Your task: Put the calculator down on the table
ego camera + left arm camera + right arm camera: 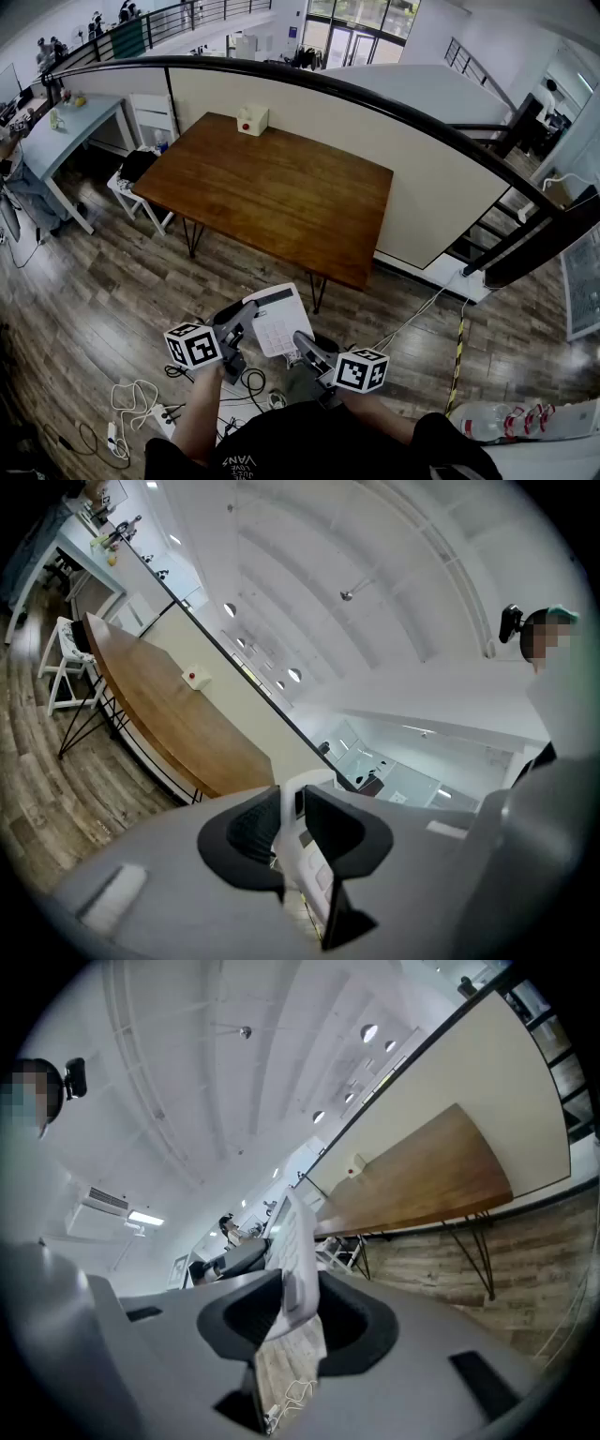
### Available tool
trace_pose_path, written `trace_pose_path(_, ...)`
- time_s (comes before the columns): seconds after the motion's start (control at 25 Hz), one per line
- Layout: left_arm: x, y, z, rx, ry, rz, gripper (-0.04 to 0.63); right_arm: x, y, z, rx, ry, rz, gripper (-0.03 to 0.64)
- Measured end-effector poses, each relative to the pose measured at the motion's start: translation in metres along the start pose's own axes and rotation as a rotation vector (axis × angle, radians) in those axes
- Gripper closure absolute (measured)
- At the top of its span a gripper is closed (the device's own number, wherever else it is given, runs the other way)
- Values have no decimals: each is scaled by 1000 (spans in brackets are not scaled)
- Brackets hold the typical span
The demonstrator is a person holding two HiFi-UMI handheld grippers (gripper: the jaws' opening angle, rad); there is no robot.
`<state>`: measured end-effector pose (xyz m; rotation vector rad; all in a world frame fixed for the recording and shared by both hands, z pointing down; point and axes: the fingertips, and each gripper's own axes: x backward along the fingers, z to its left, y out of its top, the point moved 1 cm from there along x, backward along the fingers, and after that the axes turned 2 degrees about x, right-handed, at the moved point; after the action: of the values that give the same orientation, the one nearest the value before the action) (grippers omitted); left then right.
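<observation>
Head view: left tool [241, 324] and right tool [306, 345] each pinch an edge of the calculator [278, 322], held over the floor [103, 300] short of the bench [281, 192], not yet put down.

The brown wooden table [281, 192] stands on thin black legs on the wood-plank floor [84, 300]. 1 item lies on its top: a small white box with a red button [252, 120], at the far left corner. White cables [131, 398] and 1 power strip [161, 419] lie on the near floor, left.
</observation>
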<state>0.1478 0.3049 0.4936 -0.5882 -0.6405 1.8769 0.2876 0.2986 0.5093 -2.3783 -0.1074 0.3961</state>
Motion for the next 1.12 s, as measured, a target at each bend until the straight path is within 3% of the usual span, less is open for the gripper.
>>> trace_pose_path(0.52,-40,22,28,0,-6,15,526,-28,22,-24,-8,-17,-12,491)
trace_pose_path(0.76,-85,54,54,-13,21,19,526,-62,62,-54,7,-14,20,491)
trace_pose_path(1.12,-137,112,89,-18,91,-24,526,-118,130,-93,45,58,92,491)
